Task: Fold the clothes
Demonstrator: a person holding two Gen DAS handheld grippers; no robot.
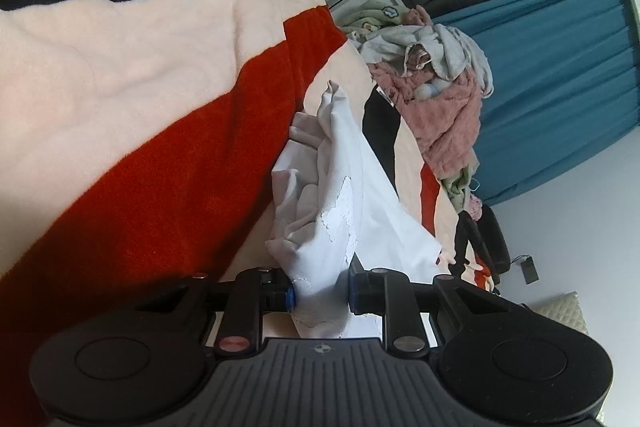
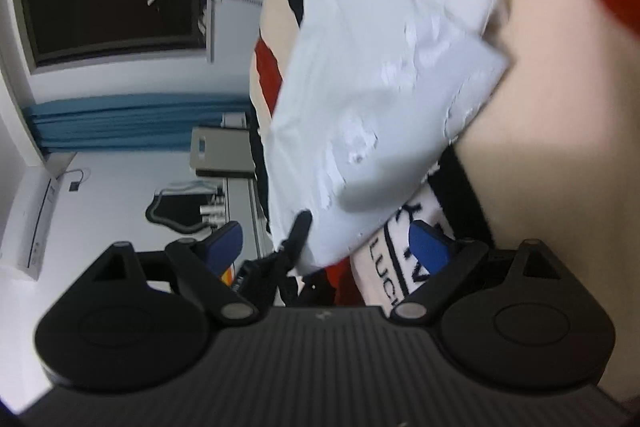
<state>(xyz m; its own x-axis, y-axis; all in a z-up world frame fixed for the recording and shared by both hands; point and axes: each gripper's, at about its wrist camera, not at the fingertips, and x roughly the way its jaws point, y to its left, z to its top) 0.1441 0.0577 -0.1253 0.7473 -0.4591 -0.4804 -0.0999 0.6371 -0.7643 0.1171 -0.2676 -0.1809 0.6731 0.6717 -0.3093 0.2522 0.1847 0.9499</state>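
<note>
A bed is covered by a cream, red and black blanket (image 1: 132,67), with a heap of unfolded clothes (image 1: 432,75) piled at its far edge. A white garment (image 1: 344,187) is clamped in the left tool (image 1: 322,293) above the blanket. The right tool (image 2: 324,243) is spread apart, nothing gripped.
</note>
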